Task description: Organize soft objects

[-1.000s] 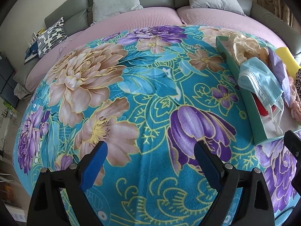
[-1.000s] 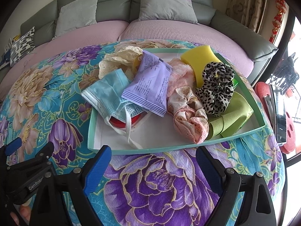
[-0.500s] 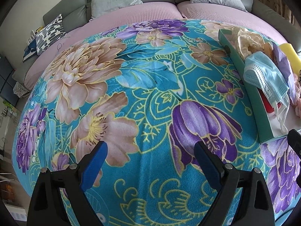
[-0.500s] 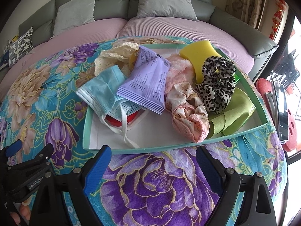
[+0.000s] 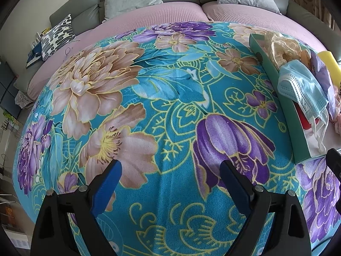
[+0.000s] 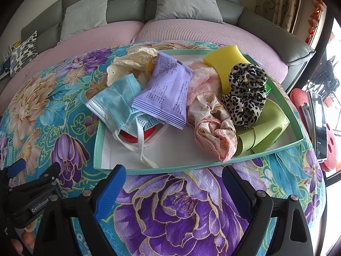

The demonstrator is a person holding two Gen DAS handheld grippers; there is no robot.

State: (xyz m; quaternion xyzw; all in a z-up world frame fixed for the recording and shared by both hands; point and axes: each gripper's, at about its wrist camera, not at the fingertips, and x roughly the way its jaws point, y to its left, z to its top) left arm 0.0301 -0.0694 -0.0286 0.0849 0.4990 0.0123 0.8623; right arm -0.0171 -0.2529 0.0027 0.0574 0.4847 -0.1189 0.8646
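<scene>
A green-rimmed box (image 6: 149, 169) on the floral blanket holds soft items: a blue face mask (image 6: 116, 104), a purple packet (image 6: 166, 91), a cream lace piece (image 6: 130, 64), a pink scrunchie (image 6: 213, 125), a leopard scrunchie (image 6: 245, 93), a yellow sponge (image 6: 223, 57) and a green cloth (image 6: 264, 128). My right gripper (image 6: 173, 183) is open and empty, just in front of the box's near rim. My left gripper (image 5: 170, 179) is open and empty over bare blanket, left of the box (image 5: 298, 128). The mask also shows in the left wrist view (image 5: 302, 89).
The floral blanket (image 5: 149, 98) covers a round pink bed (image 6: 191, 34) with grey cushions (image 6: 185, 4) and a patterned pillow (image 5: 57, 36) behind. A red object (image 6: 328, 136) and dark items stand off the bed at the right.
Both grippers have moved slightly forward; the box sits a little closer in the right wrist view. Both stay open and empty.
</scene>
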